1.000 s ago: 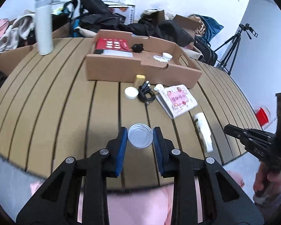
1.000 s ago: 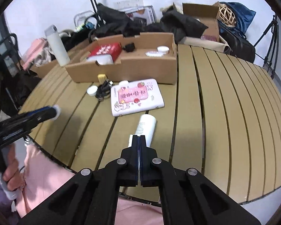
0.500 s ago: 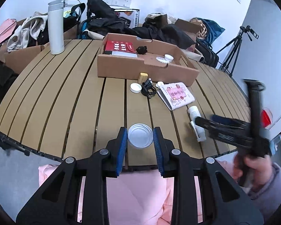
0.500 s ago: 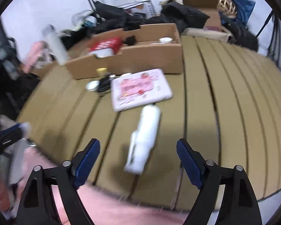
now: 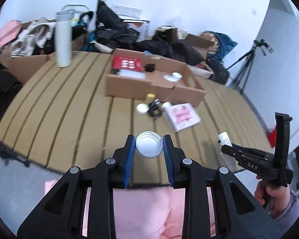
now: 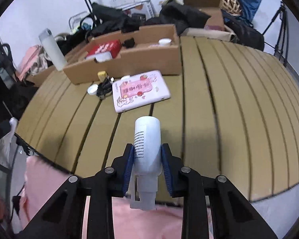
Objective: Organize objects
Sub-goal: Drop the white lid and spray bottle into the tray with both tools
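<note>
The left tool (image 5: pixel 149 151) is clamped on a small round silver tin (image 5: pixel 149 146), its blue pads against both sides, held above the near edge of the slatted wooden desk (image 5: pixel 69 109). The right tool (image 6: pixel 147 159) has just been closing and now grips a white spray bottle (image 6: pixel 147 145) at the body, nozzle end toward the camera. Beyond the bottle lies a pink patterned case (image 6: pixel 140 90), with a black cable bundle (image 6: pixel 104 90), a white lid (image 6: pixel 92 89) and a small yellow block (image 6: pixel 102 75) just left of it. Behind the case sits a cardboard box (image 6: pixel 129 63) holding a red packet (image 6: pixel 104 48); left of the box stands a white flask (image 6: pixel 52 49).
</note>
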A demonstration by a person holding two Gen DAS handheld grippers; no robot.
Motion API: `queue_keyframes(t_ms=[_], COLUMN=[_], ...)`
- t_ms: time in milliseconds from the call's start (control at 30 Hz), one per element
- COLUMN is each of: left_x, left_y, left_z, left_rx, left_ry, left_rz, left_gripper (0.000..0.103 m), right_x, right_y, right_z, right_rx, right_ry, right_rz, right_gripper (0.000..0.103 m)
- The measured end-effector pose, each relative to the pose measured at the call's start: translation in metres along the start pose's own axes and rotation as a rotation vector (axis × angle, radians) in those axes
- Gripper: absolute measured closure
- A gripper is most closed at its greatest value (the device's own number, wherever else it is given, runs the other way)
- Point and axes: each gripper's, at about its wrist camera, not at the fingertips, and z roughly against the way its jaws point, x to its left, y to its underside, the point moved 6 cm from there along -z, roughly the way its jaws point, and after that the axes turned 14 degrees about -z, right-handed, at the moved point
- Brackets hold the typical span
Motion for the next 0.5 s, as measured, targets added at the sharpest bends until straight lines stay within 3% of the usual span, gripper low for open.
queue_keyframes(t_ms=[133, 300, 400, 500], left_x=[0.009, 0.024, 0.035, 0.043], left_y=[-0.056, -0.14, -0.181, -0.199], left_z=[-0.033, -0.093, -0.151, -0.208], left_rx=[0.031, 0.12, 0.177, 0.241], left_ry=[0.023, 0.067, 0.073, 0.053], left_rz=[-0.046, -0.077, -0.075, -0.076], left_gripper=[0.078, 0.078, 0.078, 0.078], right_x=[0.014, 0.047, 0.069, 0.08], right_y=[-0.032, -0.115, -0.174, -0.223], right_z=[0.014, 0.001, -0.03, -0.087], right_rx=[-0.01, -0.035, -0.016, 0.041], right_ry=[-0.047, -0.076, -0.118, -0.091], right_rz=[0.041, 0.113, 0.133, 0.118], right_gripper=[0.073, 0.073, 0.072, 0.072])
